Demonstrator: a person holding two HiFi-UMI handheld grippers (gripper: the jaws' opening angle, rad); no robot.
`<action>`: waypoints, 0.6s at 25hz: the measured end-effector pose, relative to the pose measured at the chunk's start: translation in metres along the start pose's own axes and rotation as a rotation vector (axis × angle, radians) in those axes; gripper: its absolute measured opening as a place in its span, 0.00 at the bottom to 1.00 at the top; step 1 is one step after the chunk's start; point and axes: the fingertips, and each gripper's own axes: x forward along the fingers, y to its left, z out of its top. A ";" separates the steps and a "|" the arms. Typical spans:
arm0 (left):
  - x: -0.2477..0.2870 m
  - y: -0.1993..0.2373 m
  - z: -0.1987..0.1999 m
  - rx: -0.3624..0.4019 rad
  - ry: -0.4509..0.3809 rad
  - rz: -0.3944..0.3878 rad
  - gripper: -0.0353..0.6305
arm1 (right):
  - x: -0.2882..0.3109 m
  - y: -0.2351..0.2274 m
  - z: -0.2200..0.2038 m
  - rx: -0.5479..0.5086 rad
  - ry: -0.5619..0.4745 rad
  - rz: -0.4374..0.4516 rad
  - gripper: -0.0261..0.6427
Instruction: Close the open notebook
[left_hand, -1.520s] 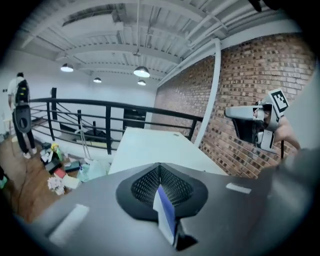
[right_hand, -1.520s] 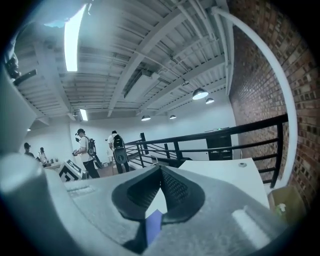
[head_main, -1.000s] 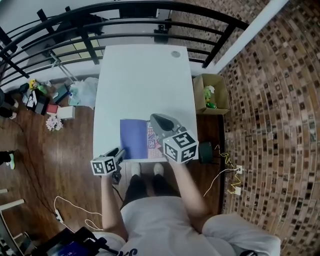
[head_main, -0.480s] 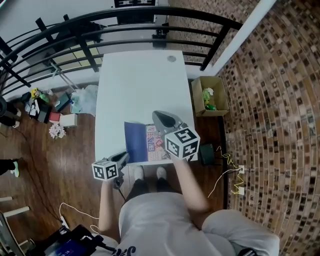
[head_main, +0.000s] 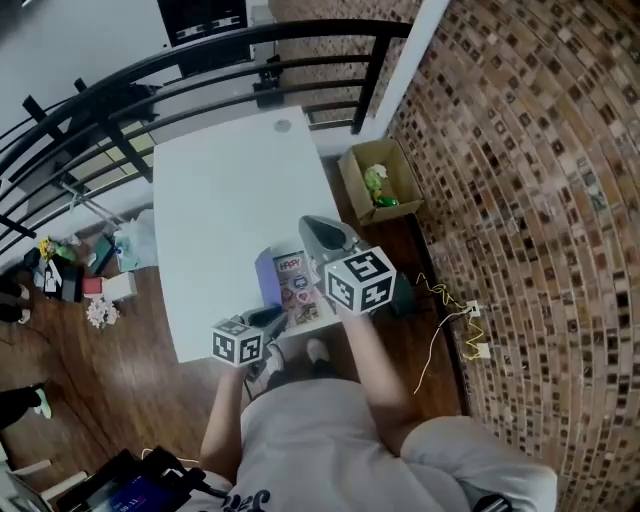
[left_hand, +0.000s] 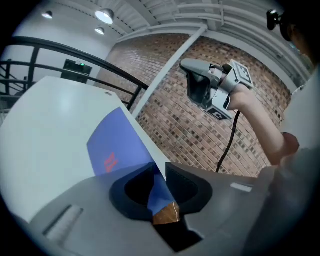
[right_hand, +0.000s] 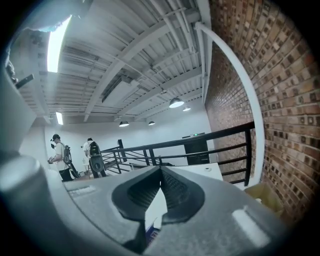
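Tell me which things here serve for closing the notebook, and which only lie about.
For the job: open notebook with a blue cover; left gripper, jaws just opened slightly, pinching that cover.
Lying about: brown cardboard box with a green toy inside; black metal railing.

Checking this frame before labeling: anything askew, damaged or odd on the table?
Only the notebook: its cover stands half-raised off the pages, pinched in the left tool, whose jaws have just eased open slightly. That is mid-close, not damage. Nothing spilled or torn on the table.
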 end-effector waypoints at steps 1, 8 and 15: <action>0.012 -0.004 -0.001 0.022 0.021 -0.007 0.19 | -0.007 -0.008 -0.001 0.005 -0.001 -0.022 0.02; 0.098 0.010 -0.035 0.061 0.153 0.056 0.22 | -0.061 -0.059 -0.011 0.054 -0.009 -0.161 0.02; 0.132 0.025 -0.055 -0.005 0.214 0.138 0.26 | -0.103 -0.093 -0.017 0.076 -0.018 -0.232 0.02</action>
